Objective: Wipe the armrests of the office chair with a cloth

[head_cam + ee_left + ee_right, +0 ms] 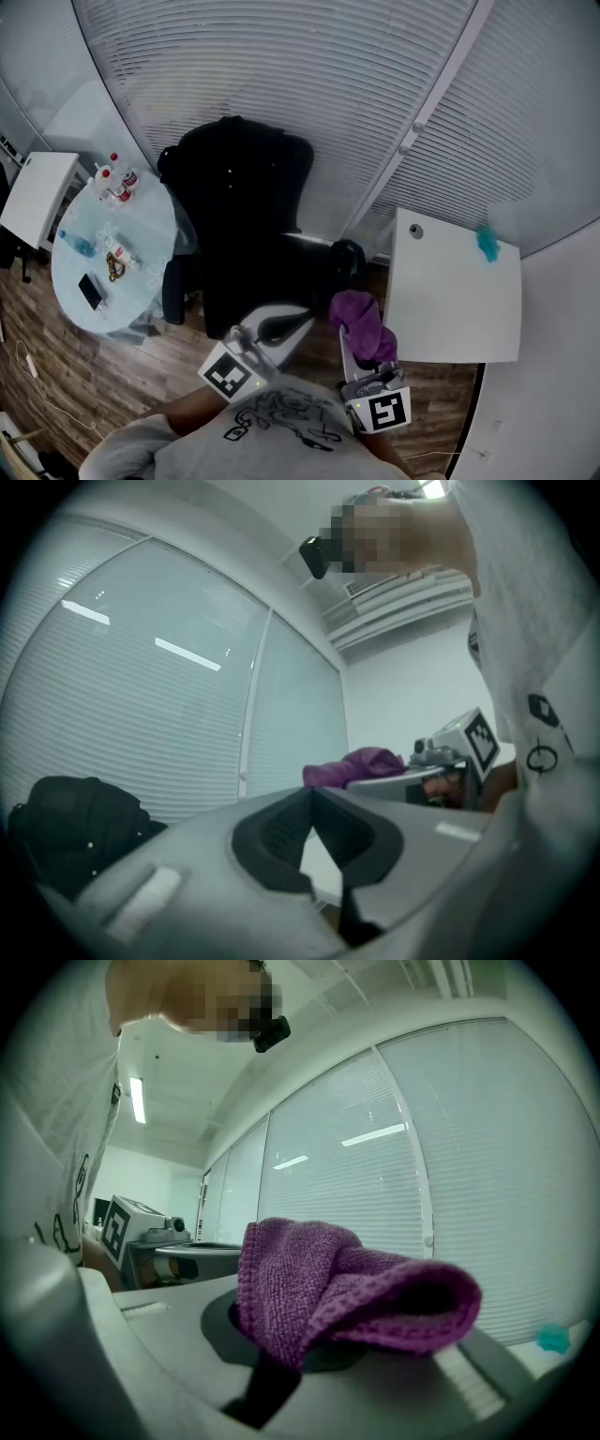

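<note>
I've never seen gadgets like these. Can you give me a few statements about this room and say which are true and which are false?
1. The right gripper holds a purple cloth. True.
2. The left gripper holds a cloth too. False: its jaws are together with nothing between them.
3. The chair is black. True.
4. The round table has nothing on it. False: bottles and a phone, among other things, lie on it.
5. A teal thing sits on the white table. True.
</note>
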Demonstrator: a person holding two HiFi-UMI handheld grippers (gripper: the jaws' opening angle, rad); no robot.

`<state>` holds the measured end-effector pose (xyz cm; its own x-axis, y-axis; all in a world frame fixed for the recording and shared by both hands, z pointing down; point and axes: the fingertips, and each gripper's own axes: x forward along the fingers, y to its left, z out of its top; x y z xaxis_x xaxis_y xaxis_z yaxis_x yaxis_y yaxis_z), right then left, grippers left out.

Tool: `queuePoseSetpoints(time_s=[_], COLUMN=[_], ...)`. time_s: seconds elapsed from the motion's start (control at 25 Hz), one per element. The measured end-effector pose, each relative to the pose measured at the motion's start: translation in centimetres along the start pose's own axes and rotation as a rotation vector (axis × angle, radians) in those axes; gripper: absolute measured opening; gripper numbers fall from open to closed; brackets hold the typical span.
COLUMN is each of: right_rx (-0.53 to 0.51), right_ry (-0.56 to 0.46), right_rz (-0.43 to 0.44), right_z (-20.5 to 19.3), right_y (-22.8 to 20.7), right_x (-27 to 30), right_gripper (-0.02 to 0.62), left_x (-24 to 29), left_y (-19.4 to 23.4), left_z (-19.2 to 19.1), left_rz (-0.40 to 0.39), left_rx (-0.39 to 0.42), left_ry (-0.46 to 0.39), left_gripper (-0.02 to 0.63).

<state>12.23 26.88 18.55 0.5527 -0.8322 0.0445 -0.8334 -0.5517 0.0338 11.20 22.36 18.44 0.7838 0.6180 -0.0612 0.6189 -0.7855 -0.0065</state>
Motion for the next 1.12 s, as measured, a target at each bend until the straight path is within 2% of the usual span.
queuePoseSetpoints(time_s=[0.16,0.32,0.52,0.72,1.12], right_rx=[0.015,0.038,0.031,0.039,0.034], right_ry=[0.006,-0.002,0.002,0.016,0.028], right_rz=[-0.007,-0.025,-0.034,-0.048,-0.044], right_z=[-0.1,0.0,-0.1,-0.5,-1.1], right_y=[-1.4,-2.3,-3.2,-4.0,-5.3], right_x=[3.1,5.4,7.7,8.8,9.2], right_gripper=[0.034,0.034,0.034,0.034,0.034], left_x=[1.1,1.7,2.4,3.3,4.2], left_y=[3.0,5.3,7.5,9.0,9.9], left_z=[-0.2,-0.4,-1.1,-0.7,-1.1], left_rz=[-0.008,0.004,-0.012,-0.012,-0.002], left_rx=[0.012,-0.042,-0.042,-0.041,-0.037], left_ry=[0.014,0.003,0.018,-0.007,0.006], left_gripper=[0.002,0.002,0.002,0.002,0.003])
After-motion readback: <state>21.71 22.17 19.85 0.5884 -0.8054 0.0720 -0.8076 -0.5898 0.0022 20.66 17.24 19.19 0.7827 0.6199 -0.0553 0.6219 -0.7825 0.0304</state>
